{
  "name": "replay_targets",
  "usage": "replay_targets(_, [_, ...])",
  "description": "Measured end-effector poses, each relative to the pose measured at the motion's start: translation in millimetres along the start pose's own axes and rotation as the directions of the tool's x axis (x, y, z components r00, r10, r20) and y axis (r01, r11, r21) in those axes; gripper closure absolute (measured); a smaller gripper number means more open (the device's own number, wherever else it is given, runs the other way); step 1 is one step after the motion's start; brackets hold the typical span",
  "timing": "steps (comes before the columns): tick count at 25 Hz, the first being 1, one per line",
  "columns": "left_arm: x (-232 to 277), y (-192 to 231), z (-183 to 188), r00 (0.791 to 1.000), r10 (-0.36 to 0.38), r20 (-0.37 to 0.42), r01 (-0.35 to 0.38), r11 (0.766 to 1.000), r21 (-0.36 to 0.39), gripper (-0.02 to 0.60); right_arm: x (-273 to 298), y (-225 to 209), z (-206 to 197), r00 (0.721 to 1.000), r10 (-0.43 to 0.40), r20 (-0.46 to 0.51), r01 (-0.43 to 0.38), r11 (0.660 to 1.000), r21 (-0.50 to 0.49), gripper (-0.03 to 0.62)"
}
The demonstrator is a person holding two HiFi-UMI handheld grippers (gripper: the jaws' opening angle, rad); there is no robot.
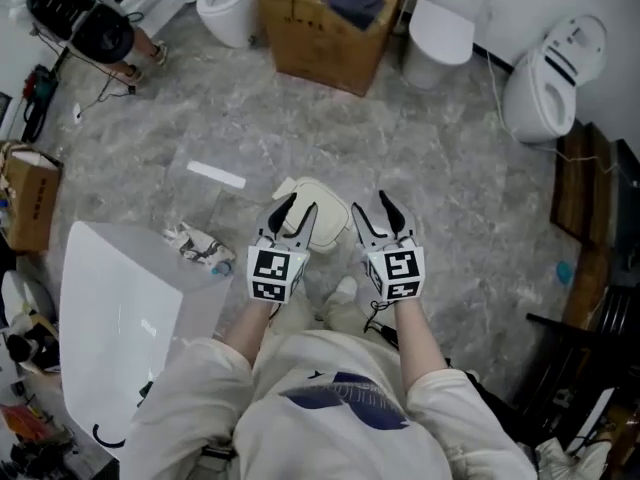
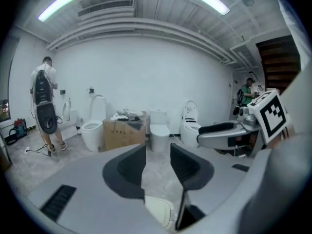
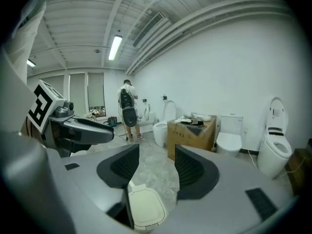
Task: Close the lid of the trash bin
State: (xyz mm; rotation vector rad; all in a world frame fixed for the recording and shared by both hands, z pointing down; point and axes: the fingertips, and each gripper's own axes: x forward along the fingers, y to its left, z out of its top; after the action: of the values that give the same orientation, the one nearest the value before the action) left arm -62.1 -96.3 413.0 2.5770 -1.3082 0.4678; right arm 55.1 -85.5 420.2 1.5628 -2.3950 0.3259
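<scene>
The trash bin stands on the floor just ahead of my feet, small, with a cream lid that looks to lie flat on top of it. Part of that lid shows low between the left jaws too. Both grippers are held up well above the bin, side by side, pointing out across the room. The left gripper is open with nothing between its jaws. My right gripper is open and empty as well. Neither one touches the bin.
A cardboard box and several white toilets line the far wall. A person with a backpack stands far left. A large white panel, crumpled rubbish and a white strip lie at my left.
</scene>
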Motion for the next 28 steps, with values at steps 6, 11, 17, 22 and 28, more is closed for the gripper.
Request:
replay_targets(6, [-92,0,99,0.963,0.126,0.238,-0.129,0.992,-0.002,0.460,-63,39,86,0.988,0.015,0.155,0.001,0.995,-0.103,0.418])
replay_targets(11, [-141,-6,159,0.907,0.158,0.391,-0.196,0.979,0.060,0.525,-98,58,134,0.963,-0.007,0.268,0.039,0.993,-0.115,0.482])
replay_targets(17, [-159,-14,201,0.877,0.109,0.467,-0.177,0.979,0.103,0.581,-126,68,185,0.898,-0.133,0.419,0.186,0.979,-0.087,0.553])
replay_targets(22, [-170,-9,228,0.862,0.118,0.493,-0.168,0.984,0.057,0.584,-150,66,228,0.815,-0.277,0.508,0.358,0.931,-0.066,0.585])
replay_targets(28, [-184,-1,257,0.841,0.093,0.533,-0.160,0.984,0.081,0.584,-160,72,247,0.802,-0.238,0.547,0.314,0.948,-0.048,0.585])
